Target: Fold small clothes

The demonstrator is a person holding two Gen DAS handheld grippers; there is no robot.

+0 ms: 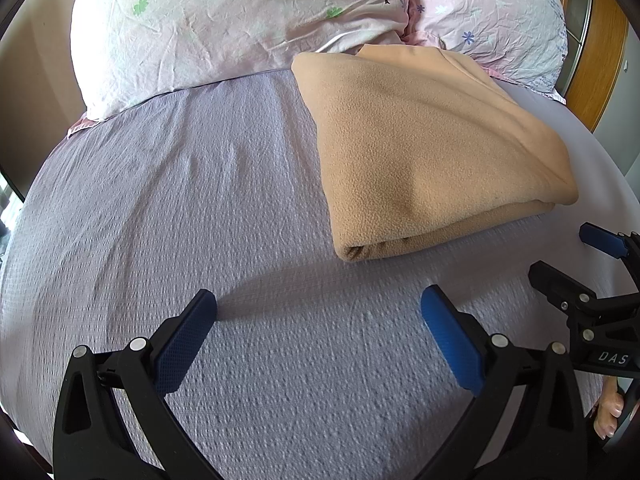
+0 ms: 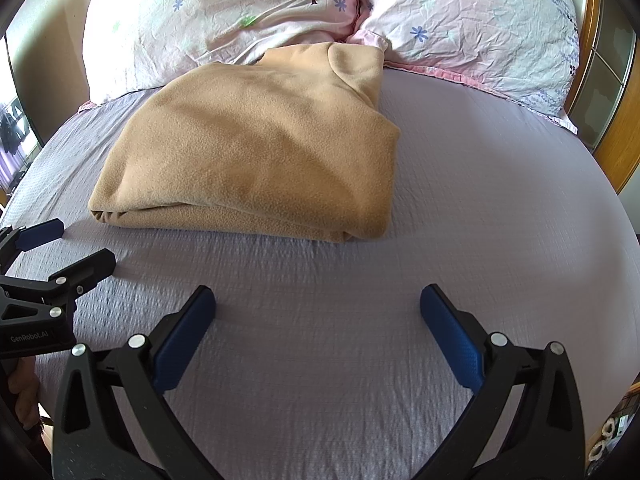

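A tan fleece garment (image 1: 420,152) lies folded into a thick rectangle on the lilac bed sheet (image 1: 180,208), its collar end toward the pillows. It also shows in the right wrist view (image 2: 256,152). My left gripper (image 1: 318,308) is open and empty, above the sheet, near and left of the garment's front edge. My right gripper (image 2: 318,304) is open and empty, in front of the garment. Each gripper shows in the other's view: the right one (image 1: 568,256) at the right edge, the left one (image 2: 76,244) at the left edge, both open.
Two pink floral pillows (image 1: 224,28) (image 2: 472,28) lie at the head of the bed behind the garment. A wooden headboard frame (image 2: 616,120) stands at the right. The bed sheet (image 2: 500,200) stretches around the garment.
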